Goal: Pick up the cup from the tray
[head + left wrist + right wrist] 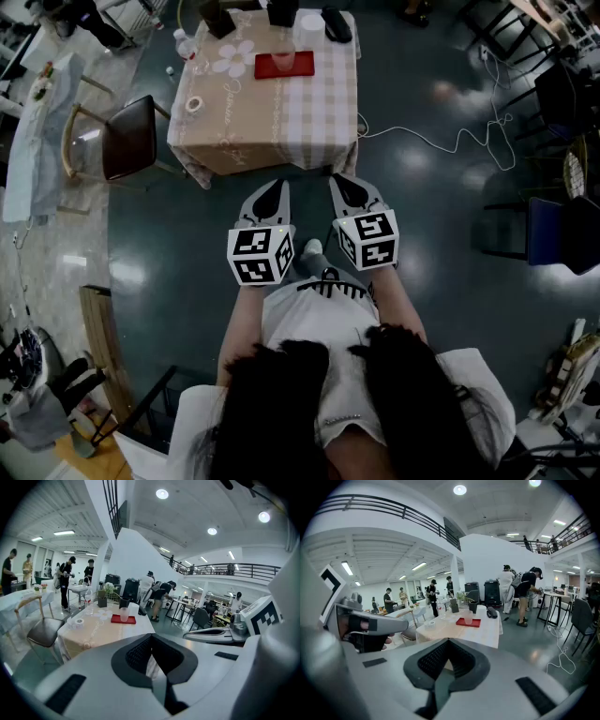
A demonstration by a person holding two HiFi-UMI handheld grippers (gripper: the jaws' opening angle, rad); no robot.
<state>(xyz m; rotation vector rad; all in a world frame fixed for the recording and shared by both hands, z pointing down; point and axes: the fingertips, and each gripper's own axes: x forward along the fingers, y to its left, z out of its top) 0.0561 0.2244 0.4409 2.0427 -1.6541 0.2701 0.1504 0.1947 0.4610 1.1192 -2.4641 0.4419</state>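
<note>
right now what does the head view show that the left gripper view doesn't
Head view only: the person's white top and a white cable on the floor. Left gripper view only: ceiling lights, a balcony railing and people standing around the hall. Both: the table, red tray, cup, brown chair and right hand-held gripper.

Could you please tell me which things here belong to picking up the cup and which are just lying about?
For the job: cup, red tray under it, left gripper and right gripper (both shut, empty, well short of the table).

Just lying about: tape roll, bottle, chair, cable on the floor.
</note>
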